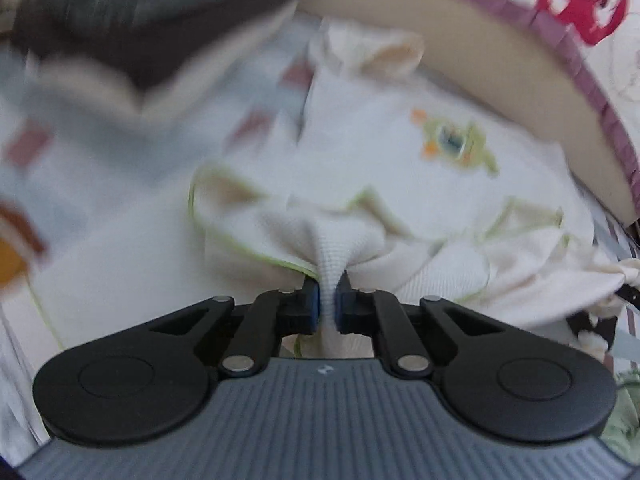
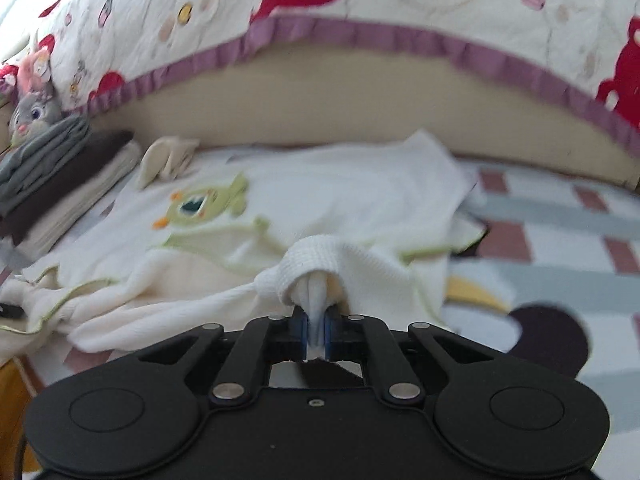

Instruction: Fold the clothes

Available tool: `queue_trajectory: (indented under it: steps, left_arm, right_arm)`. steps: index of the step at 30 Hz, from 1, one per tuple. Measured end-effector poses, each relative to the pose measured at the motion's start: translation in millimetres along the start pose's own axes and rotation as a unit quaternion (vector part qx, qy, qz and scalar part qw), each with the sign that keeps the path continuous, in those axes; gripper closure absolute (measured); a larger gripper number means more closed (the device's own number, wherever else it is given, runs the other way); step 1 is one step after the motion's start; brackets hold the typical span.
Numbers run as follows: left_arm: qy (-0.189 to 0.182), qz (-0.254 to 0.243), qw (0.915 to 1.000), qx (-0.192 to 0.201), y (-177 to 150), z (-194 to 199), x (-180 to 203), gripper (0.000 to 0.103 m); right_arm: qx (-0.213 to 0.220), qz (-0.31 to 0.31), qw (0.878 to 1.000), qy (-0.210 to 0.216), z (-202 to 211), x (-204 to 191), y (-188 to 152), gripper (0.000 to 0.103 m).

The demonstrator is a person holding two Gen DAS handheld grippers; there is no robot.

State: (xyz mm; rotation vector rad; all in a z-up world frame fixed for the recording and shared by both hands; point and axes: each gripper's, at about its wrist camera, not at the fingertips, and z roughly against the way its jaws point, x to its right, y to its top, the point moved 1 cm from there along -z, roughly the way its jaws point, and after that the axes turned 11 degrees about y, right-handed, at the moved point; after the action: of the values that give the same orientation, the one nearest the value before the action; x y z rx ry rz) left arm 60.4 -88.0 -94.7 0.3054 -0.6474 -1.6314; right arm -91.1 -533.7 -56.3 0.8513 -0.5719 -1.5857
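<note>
White knit fabric is pinched between the blue pads of the left hand-held gripper point(image 1: 328, 300), which holds a bunched fold of the baby garment point(image 1: 380, 152). The right hand-held gripper point(image 2: 318, 330) likewise grips a rolled edge of the same garment point(image 2: 320, 200). It lies spread on a checked mat point(image 2: 540, 216), its green monster patch point(image 2: 200, 208) facing up, beside a stack of folded clothes point(image 2: 60, 184) and below a bed point(image 2: 360, 100).

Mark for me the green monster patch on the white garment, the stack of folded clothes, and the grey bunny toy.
Green monster patch on the white knit garment point(image 2: 200, 208), right wrist view: its round face.
Stack of folded grey, brown and cream clothes point(image 2: 60, 168), right wrist view: side of the stack.
Grey bunny plush toy point(image 2: 34, 114), right wrist view: its face.
</note>
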Motion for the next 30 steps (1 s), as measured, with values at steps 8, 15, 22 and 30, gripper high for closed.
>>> queue_trajectory:
  steps: [8,15,22,30]
  left_arm:
    - [-0.014,0.038,0.9850,0.168,111.9,40.5,9.7,0.094]
    - [0.034,0.071,0.9927,0.092,56.4,-42.2,-9.4,0.070]
    - [-0.024,-0.051,0.9979,0.031,18.8,-15.6,8.6,0.043]
    - [-0.023,-0.230,0.9723,-0.030,-38.0,-23.8,67.4,0.031]
  right_arm:
    - [0.064,0.094,0.990,-0.084,-24.6,16.7,121.6,0.096]
    - [-0.021,0.051,0.988,-0.146,-109.3,52.1,118.4,0.079]
    - [-0.010,-0.022,0.996,-0.084,-81.3,34.4,67.4,0.053]
    - [-0.063,0.014,0.997,0.036,-64.8,-18.4,28.9,0.053]
